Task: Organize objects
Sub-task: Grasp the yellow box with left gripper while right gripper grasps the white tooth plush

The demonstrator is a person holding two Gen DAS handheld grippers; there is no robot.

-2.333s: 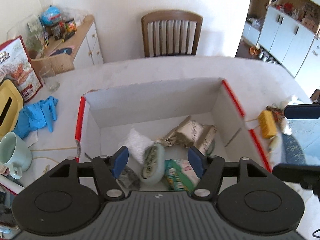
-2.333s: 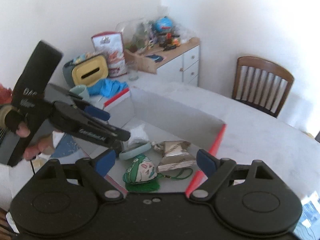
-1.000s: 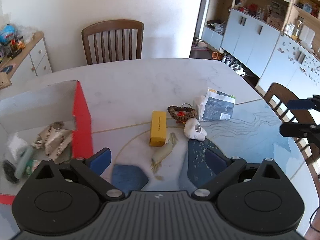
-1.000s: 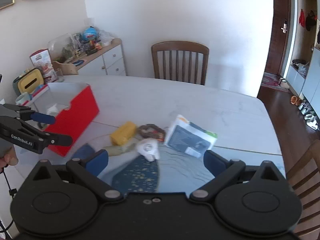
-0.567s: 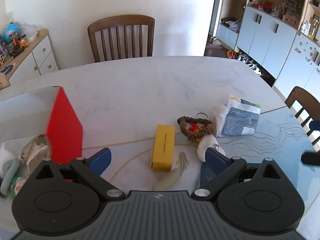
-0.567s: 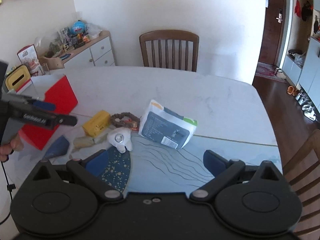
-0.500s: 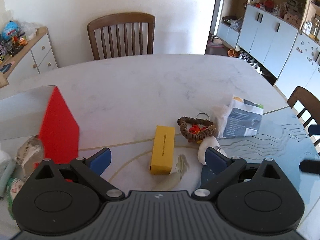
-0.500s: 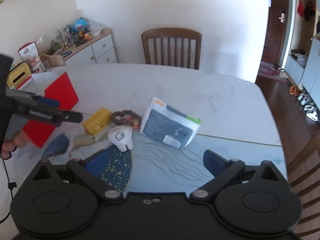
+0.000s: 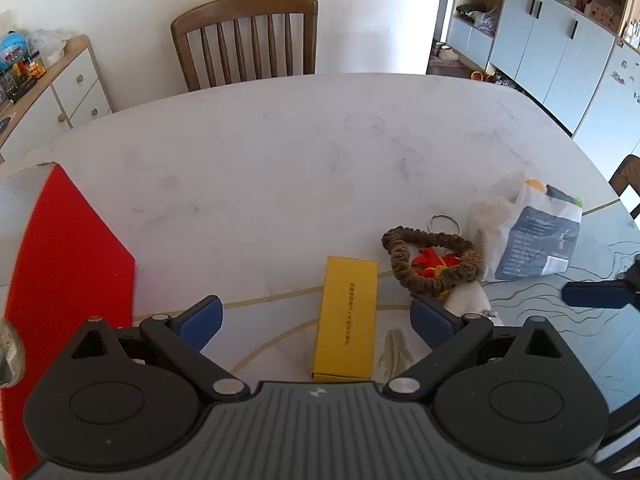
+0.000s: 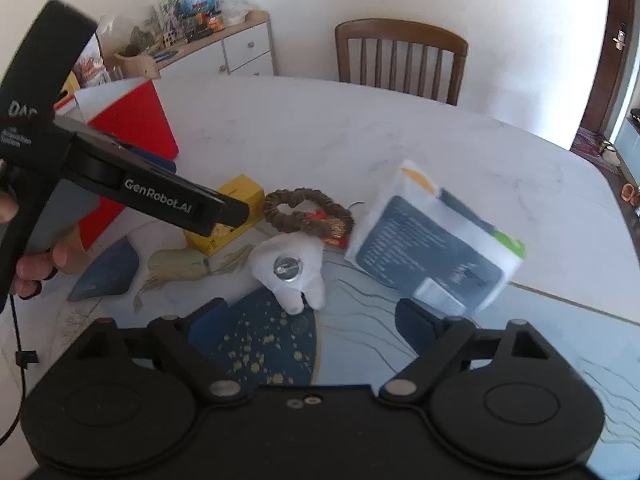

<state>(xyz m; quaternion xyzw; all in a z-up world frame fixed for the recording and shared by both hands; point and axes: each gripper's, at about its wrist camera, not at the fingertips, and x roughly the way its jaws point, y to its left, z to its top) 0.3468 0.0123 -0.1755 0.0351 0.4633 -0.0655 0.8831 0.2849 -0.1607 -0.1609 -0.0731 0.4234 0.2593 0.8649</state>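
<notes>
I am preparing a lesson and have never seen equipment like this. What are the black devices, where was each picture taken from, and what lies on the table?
No robot here: a person holds a two-finger gripper in each hand, each with a camera looking along its fingers. One picture is from the left gripper, open, empty, above a yellow box. The other is from the right gripper, jaws closing on nothing. On the marble table lie a brown woven ring, a white plush toy, a plastic packet, and a red box.
</notes>
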